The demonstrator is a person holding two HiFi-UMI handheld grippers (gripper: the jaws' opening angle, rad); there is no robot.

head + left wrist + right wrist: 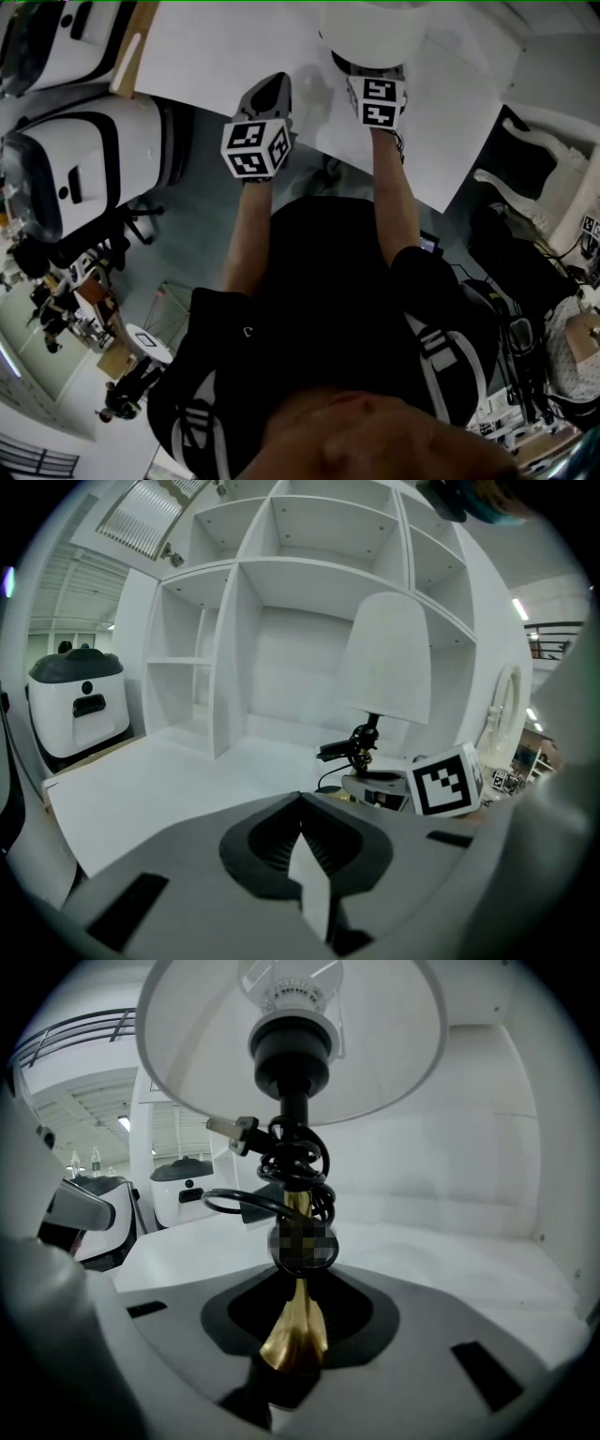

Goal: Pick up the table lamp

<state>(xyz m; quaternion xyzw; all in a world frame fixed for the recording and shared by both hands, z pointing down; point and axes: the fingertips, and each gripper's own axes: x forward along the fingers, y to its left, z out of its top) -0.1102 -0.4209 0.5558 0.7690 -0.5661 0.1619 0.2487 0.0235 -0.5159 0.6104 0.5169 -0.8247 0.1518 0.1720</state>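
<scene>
The table lamp (375,33) stands on the white table (225,47); from the head view I see only its white shade from above. In the right gripper view its brass stem (298,1213) rises between my jaws, with a black cord (291,1162) wound round it under the shade (291,1044). My right gripper (292,1354) is shut on the flared foot of the stem; in the head view its tip (370,67) is under the shade. My left gripper (272,89) rests shut and empty to the lamp's left, its jaws (309,883) together. In its view the lamp (386,658) stands ahead to the right.
A white open shelf unit (281,621) stands right behind the lamp on the table. White-and-black machines (84,159) sit beside the table's left edge. A white chair (553,178) stands to the right. The person's body fills the lower head view.
</scene>
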